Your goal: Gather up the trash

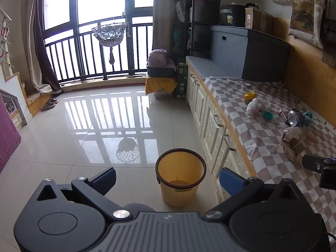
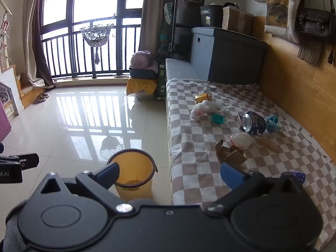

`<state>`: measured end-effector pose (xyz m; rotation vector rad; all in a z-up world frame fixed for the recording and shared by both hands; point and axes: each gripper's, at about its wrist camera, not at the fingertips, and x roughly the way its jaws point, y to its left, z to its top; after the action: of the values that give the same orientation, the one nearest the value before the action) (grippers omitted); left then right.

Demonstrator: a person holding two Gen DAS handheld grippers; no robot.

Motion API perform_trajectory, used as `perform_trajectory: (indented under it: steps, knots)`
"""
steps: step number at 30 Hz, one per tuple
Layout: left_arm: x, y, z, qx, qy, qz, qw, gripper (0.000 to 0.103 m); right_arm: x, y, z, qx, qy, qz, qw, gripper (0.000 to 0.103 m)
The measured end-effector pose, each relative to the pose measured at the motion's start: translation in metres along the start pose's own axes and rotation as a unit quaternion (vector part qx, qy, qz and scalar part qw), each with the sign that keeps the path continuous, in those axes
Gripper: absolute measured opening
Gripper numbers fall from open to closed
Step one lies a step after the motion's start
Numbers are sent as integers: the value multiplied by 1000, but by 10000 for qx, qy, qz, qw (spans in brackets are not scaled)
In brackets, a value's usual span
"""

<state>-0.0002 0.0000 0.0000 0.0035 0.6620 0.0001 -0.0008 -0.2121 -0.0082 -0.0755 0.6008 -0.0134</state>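
Note:
A yellow waste bin (image 1: pixel 180 176) with a dark rim stands on the floor beside the bench; it also shows in the right wrist view (image 2: pixel 134 172). Trash lies on the checkered bench cover (image 2: pixel 199 147): a crushed dark can (image 2: pixel 253 122), a white plastic bag (image 2: pixel 204 107), a yellow carton (image 2: pixel 202 98), a teal lid (image 2: pixel 218 119), a teal wad (image 2: pixel 272 123), a white wrapper (image 2: pixel 241 139) and torn cardboard (image 2: pixel 231 154). My left gripper (image 1: pixel 168 178) is open and empty above the bin. My right gripper (image 2: pixel 170 173) is open and empty over the bench's front edge, near the cardboard.
White cabinets (image 1: pixel 210 113) run under the bench. A grey storage box (image 2: pixel 229 56) stands at the bench's far end. Bags (image 2: pixel 313 19) hang on the wooden wall. A yellow-draped stool (image 1: pixel 160 84) and shoes (image 1: pixel 49 104) are on the glossy floor (image 1: pixel 94 126) by the window.

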Motion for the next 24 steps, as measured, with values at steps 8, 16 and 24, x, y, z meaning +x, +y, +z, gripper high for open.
perform_trajectory:
  steps: [8, 16, 24]
  knots:
    - [0, 0, 0, 5, 22, -2, 10000, 103, 0, 0, 0, 8, 15, 0, 10000, 103]
    - [0, 0, 0, 13, 16, 6, 10000, 103, -1, -1, 2, 8, 28, 4, 10000, 103]
    - [0, 0, 0, 15, 7, 10, 10000, 103, -1, -1, 1, 6, 21, 2, 10000, 103]
